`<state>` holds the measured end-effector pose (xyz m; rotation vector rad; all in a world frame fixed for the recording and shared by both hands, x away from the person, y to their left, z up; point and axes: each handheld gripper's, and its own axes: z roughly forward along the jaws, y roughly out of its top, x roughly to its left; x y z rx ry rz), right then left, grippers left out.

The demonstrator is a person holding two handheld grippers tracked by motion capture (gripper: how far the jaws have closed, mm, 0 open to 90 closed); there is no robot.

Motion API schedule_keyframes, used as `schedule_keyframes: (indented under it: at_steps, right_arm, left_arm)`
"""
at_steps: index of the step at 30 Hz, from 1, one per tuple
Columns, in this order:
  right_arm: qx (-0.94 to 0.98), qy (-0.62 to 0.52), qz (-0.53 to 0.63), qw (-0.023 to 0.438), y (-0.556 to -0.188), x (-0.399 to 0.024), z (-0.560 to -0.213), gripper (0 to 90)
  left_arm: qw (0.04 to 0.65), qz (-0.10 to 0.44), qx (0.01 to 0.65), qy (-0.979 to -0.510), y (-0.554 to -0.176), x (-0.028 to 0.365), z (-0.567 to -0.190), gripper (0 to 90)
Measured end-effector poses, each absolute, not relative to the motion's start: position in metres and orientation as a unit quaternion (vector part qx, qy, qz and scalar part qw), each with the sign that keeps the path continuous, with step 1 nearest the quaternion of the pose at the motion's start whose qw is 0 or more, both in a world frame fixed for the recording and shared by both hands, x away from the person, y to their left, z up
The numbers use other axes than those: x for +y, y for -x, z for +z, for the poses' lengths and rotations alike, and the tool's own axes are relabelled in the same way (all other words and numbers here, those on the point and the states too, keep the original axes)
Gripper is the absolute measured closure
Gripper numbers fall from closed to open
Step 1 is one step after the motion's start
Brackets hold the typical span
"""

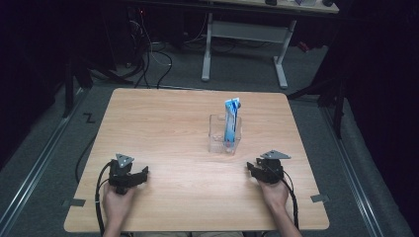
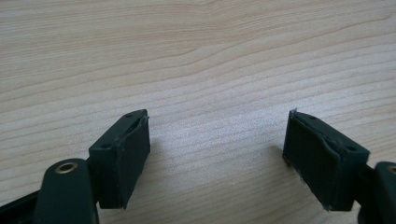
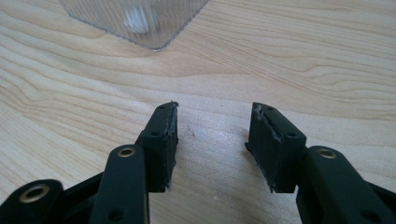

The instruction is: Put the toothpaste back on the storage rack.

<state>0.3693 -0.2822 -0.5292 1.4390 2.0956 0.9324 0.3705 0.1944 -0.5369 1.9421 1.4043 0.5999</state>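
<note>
While the blue tube (image 1: pixel 231 121) stands upright in the clear box (image 1: pixel 217 140) — right of the table's middle, cap end down, its crimped end poking above the rim — its long axis runs vertical, leaning slightly. Box sits on the wooden table (image 1: pixel 163 128), with nothing else near it.

Right gripper (image 1: pixel 253 168) rests at the near right edge; the box lies just up and to its left, and its rounded corner (image 3: pixel 154 42) shows ahead of the jaws in the right gripper view. Jaws apart, nothing between them.

Left gripper (image 1: pixel 142 174) at the near left — well apart from the box, jaws spread wide over bare wood (image 2: pixel 210 70).

Judgement: of the 2 grippers, right is nearer; reaching the tube calls for a forward, leftward approach toward its exposed top.
</note>
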Motion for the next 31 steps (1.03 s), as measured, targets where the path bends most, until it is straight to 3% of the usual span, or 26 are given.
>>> schedule_keyframes:
  at_steps: [8, 31]
  right_arm:
    - [0.761, -0.509, 0.327, 0.234, -0.3676, -0.2777, -0.5308, 50.2]
    - [0.766, -0.504, 0.328, 0.227, -0.3677, -0.2771, -0.531, 44.2]
  left_arm:
    - [0.329, 0.229, 0.537, -0.742, -0.3705, 0.1943, -0.5369, 23.3]
    - [0.33, 0.23, 0.537, -0.741, -0.3703, 0.1942, -0.537, 23.2]
